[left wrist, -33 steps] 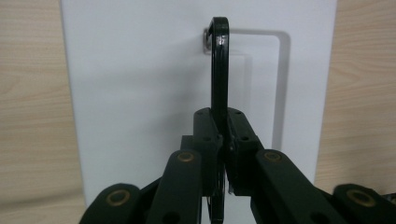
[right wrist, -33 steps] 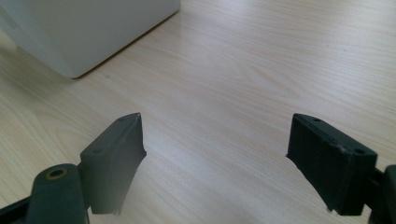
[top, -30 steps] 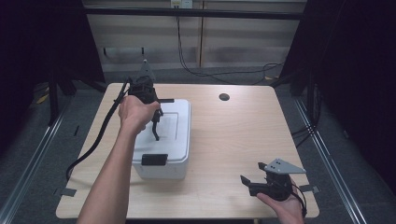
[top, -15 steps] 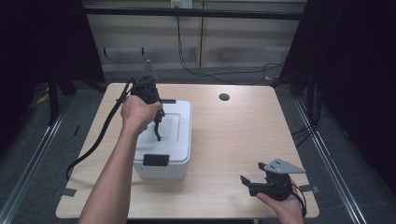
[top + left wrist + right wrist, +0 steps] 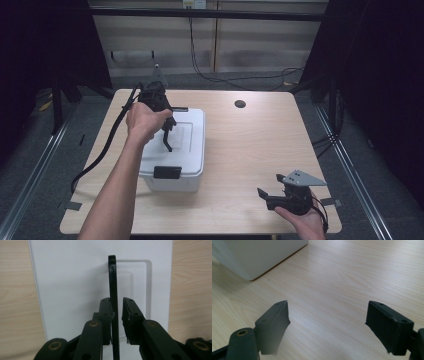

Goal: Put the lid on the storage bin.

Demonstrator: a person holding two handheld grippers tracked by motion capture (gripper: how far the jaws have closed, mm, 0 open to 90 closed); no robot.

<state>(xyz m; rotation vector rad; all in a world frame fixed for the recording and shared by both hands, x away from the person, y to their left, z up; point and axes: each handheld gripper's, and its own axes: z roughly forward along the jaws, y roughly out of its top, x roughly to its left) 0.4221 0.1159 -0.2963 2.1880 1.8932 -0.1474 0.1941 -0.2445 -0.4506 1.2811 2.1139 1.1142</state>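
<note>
Fingers first: your left gripper (image 5: 117,308) has its jaws around the black handle (image 5: 113,290) of the white box's lid, and they have just been easing apart. The left-hand pad sits right against the handle, while a thin gap shows between the handle and the other pad, so the squeeze is off and the handle stands upright between them. Below it lies the white lid (image 5: 75,285) with its raised rectangular panel, pale wood table (image 5: 15,302) on both sides. From the high view, your left hand (image 5: 145,120) hangs over the white box (image 5: 175,150), which sits on the left half of the table, a black latch (image 5: 167,172) on its near wall. Your right gripper (image 5: 327,322) has its jaws spread wide with bare wood between them; it rests low at the near right corner, well apart from the box, a corner of which shows at the upper left of its view
</note>
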